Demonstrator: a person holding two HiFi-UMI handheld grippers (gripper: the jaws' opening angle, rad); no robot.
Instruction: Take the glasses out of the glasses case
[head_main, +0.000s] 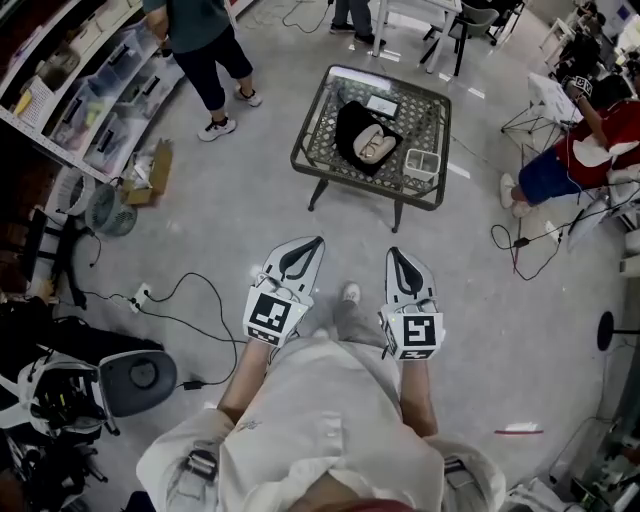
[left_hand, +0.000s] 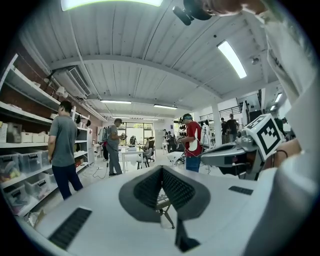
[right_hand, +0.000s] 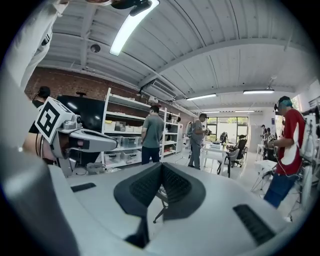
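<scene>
A black glasses case (head_main: 352, 122) lies open on a small wire-mesh table (head_main: 322, 168) ahead of me. Something pale (head_main: 373, 144) rests inside it; I cannot make out any glasses. Both grippers are held low in front of my body, well short of the table and pointing toward it. My left gripper (head_main: 318, 241) is shut and empty, its ribbed pads meeting at the tip (left_hand: 161, 168). My right gripper (head_main: 392, 252) is likewise shut with nothing in it, pads together (right_hand: 161, 165). Each gripper also appears in the other's view, the right gripper (left_hand: 235, 153) and the left gripper (right_hand: 95, 140).
On the table stand a small white basket (head_main: 421, 165) and a white card (head_main: 381, 103). Shelving with bins (head_main: 110, 90) lines the left. A cable and power strip (head_main: 140, 298) lie on the floor beside a fan (head_main: 140, 378). People stand at the far left (head_main: 205, 50) and right (head_main: 575, 150).
</scene>
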